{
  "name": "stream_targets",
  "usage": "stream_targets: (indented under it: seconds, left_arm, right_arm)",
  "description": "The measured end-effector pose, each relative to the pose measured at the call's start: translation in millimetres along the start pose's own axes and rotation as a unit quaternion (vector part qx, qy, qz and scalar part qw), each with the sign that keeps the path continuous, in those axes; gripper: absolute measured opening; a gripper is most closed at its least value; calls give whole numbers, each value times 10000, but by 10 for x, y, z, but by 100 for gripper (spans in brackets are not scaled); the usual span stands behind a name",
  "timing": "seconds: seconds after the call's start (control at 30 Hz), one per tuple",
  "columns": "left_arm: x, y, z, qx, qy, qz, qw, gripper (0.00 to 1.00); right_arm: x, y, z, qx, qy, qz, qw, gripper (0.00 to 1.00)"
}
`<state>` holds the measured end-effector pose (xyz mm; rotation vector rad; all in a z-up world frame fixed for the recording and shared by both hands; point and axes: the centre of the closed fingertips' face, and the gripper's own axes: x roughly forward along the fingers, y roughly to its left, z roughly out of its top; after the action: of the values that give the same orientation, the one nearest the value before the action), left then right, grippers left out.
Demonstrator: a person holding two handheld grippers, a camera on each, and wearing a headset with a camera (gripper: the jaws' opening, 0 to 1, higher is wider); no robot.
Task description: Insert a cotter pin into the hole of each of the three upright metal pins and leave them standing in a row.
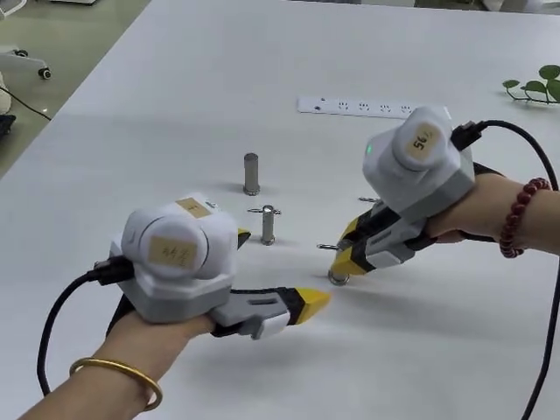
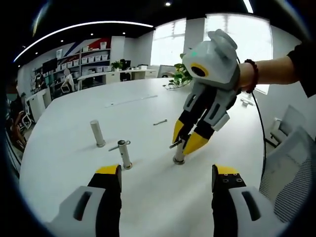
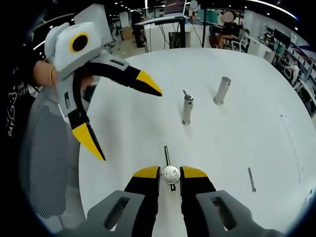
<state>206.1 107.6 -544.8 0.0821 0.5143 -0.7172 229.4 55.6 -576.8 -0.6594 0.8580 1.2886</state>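
Observation:
Three metal pins stand in a row on the white table (image 1: 175,105). The far pin (image 1: 251,173) (image 2: 97,133) (image 3: 222,90) is bare. A cotter pin crosses the top of the middle pin (image 1: 268,224) (image 2: 124,154) (image 3: 186,109). My right gripper (image 1: 343,260) (image 2: 186,138) (image 3: 171,174) is shut on the top of the near pin (image 1: 339,277) (image 2: 178,157) (image 3: 171,174), and a cotter pin (image 1: 327,248) (image 3: 167,155) sticks out through that pin. Beside it to the left, my left gripper (image 1: 278,267) (image 2: 167,170) (image 3: 126,121) is open and holds nothing.
A loose cotter pin (image 2: 159,122) (image 3: 252,179) lies on the table beyond the near pin. A white power strip (image 1: 359,107) lies at the far side, and plant leaves (image 1: 535,87) show at the right edge. Black cables trail from both grippers.

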Motion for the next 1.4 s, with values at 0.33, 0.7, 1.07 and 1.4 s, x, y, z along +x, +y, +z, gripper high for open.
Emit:
stream_targets:
  seconds: [0.33,0.7,1.07,1.4]
  left_arm:
    - [-115,84,17,-62,-104,110,9999,86]
    - [-118,44,42,51,-187,18,9998,95]
    - [-105,49,27,-58,-142,15,9999,99]
    - [-135,108,78,59,-204,115,9997,99]
  right_arm:
    - [-7,16,0,-101,71,2,9999,9]
    - [-20,29,2,-157,109,-6,9998,9]
    - [-33,-31,19,-214,137,-77,9996,8]
    - [-55,-160,79,-178,134,-101,9997,8]
